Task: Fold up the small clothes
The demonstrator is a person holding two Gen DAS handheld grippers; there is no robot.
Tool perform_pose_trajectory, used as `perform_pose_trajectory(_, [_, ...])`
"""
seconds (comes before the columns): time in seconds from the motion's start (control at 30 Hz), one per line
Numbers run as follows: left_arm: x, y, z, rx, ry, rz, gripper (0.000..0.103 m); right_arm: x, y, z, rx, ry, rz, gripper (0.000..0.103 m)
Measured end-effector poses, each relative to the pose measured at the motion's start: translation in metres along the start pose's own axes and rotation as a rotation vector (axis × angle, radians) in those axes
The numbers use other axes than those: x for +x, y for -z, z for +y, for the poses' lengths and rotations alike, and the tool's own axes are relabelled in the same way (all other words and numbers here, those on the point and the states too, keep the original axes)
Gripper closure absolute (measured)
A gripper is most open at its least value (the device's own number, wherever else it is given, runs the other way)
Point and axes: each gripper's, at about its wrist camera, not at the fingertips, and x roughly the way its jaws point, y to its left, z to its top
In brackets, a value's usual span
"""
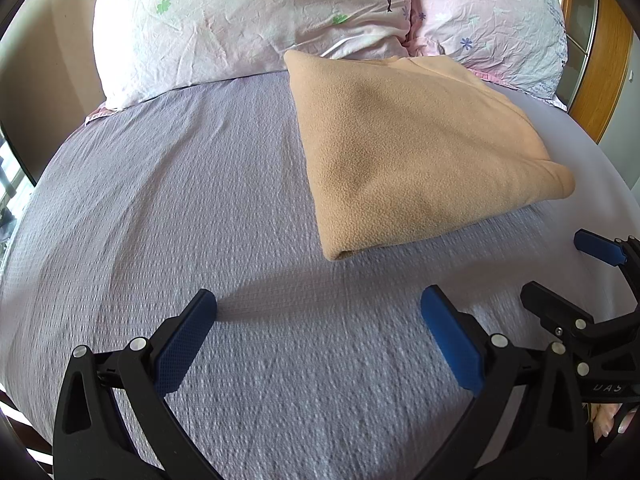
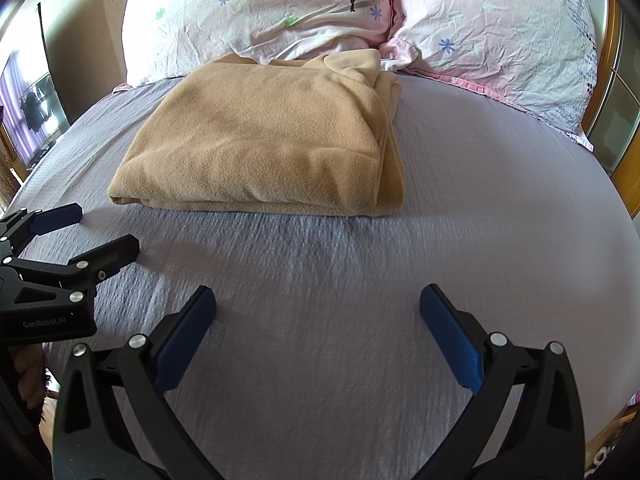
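Note:
A tan fleece garment [image 1: 404, 148] lies folded into a thick rectangle on the lilac bed sheet [image 1: 160, 200], its far edge touching the pillows. It also shows in the right wrist view [image 2: 264, 144], with stacked folded edges on its right side. My left gripper [image 1: 320, 308] is open and empty, hovering over bare sheet in front of the garment. My right gripper [image 2: 318, 304] is open and empty too, also short of the garment. Each gripper shows in the other's view, the right one [image 1: 560, 272] at the right edge and the left one [image 2: 100, 232] at the left edge.
Two pink flowered pillows [image 2: 260, 12] [image 2: 500, 40] lie at the head of the bed. A wooden headboard [image 1: 600, 80] stands at the far right. A beige wall [image 1: 40, 80] and a window are on the left. The lilac sheet [image 2: 480, 200] stretches right of the garment.

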Motion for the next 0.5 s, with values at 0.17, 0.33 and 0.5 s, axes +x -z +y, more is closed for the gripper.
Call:
perform_pose_trajectory(0.17, [0.0002,0.0001,0.0003,-0.001,0.0,0.0,0.001,-0.001,0.0005,0.0001,-0.002,-0.001,-0.004,0.002])
perform_pose_trajectory(0.33, [0.0001,-0.0003,0.0002,-0.003,-0.002,0.001,0.001,-0.0011,0.0004,0.0002,-0.002,-0.001,-0.004,0.002])
perform_pose_trajectory(0.5, [-0.0002,-0.002,0.0005,-0.002,-0.001,0.009,0.001,-0.0014,0.0,-0.0002,-0.004,-0.003,-0.007,0.002])
